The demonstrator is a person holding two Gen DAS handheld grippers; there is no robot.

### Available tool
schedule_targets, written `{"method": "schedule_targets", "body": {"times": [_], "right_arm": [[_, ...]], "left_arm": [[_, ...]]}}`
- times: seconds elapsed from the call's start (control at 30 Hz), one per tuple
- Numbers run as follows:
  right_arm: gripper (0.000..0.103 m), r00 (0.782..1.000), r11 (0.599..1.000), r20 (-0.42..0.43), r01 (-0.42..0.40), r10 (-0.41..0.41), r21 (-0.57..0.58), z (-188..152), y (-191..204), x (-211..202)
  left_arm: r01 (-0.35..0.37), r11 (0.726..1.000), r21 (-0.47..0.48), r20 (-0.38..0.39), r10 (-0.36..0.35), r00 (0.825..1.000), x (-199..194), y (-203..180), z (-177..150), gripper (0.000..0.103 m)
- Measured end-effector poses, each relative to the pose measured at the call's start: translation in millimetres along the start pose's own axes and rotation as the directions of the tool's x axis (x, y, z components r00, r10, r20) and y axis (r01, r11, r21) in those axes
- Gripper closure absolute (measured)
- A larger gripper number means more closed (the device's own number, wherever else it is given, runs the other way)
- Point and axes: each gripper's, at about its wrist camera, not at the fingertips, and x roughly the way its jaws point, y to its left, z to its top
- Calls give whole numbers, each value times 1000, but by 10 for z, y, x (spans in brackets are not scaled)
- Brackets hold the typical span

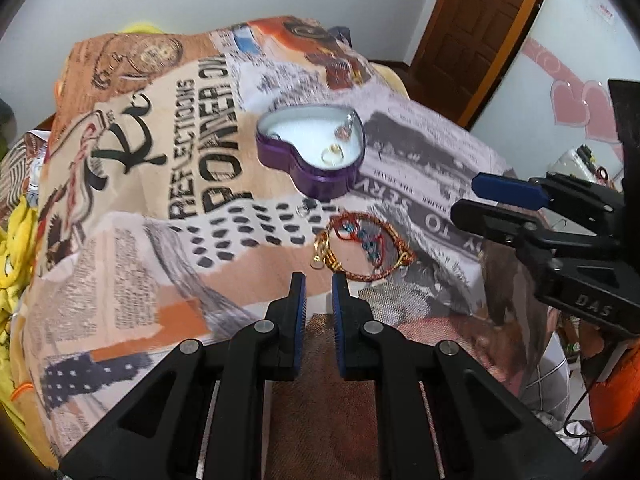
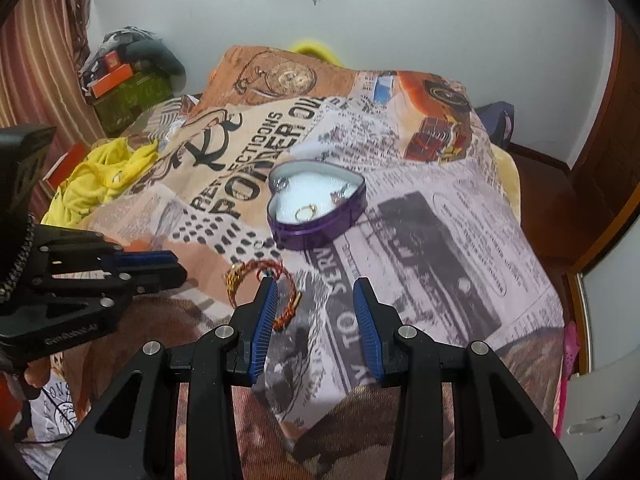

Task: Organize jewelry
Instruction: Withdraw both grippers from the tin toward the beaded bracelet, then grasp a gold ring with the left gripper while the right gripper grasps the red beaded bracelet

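Note:
A purple heart-shaped tin [image 1: 320, 168] [image 2: 320, 232] stands open on the printed blanket. It holds a gold ring [image 1: 333, 155] [image 2: 306, 212] and a small reddish earring [image 1: 343, 131] [image 2: 338, 197]. In front of it lie a red-and-gold bracelet [image 1: 370, 246] [image 2: 256, 276], a gold charm [image 1: 324, 250] and a small clear ring [image 1: 302, 211] [image 2: 259, 244]. My left gripper [image 1: 319, 280] [image 2: 176, 266] hovers just short of the bracelet, jaws narrowly apart and empty. My right gripper [image 2: 316, 286] [image 1: 472, 196] is open and empty, to the right of the bracelet.
The printed blanket [image 1: 160, 184] [image 2: 440, 220] covers a bed. Yellow cloth [image 2: 100, 176] and stacked boxes [image 2: 124, 92] lie to the left. A wooden door [image 1: 472, 28] and a white cabinet with pink hearts [image 1: 572, 108] stand on the right.

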Motion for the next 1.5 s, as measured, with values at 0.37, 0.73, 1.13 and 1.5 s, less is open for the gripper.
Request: {"method": "schedule_targets", "body": {"times": [0.37, 0.73, 1.13, 1.5], "right_arm": [[67, 999, 999, -26, -30, 31, 32, -78, -90, 96], [67, 998, 997, -26, -55, 56, 45, -67, -140, 154], [67, 995, 995, -28, -89, 91, 48, -27, -90, 222], [73, 989, 990, -54, -135, 136, 30, 39, 71, 401]], "left_arm": [[-21, 999, 24, -49, 22, 999, 345, -56, 74, 92], [-25, 999, 29, -55, 27, 998, 447, -54, 183, 88], [-41, 999, 25, -12, 41, 999, 454, -38, 180, 96], [-59, 998, -7, 44, 59, 997, 262, 65, 111, 98]]}}
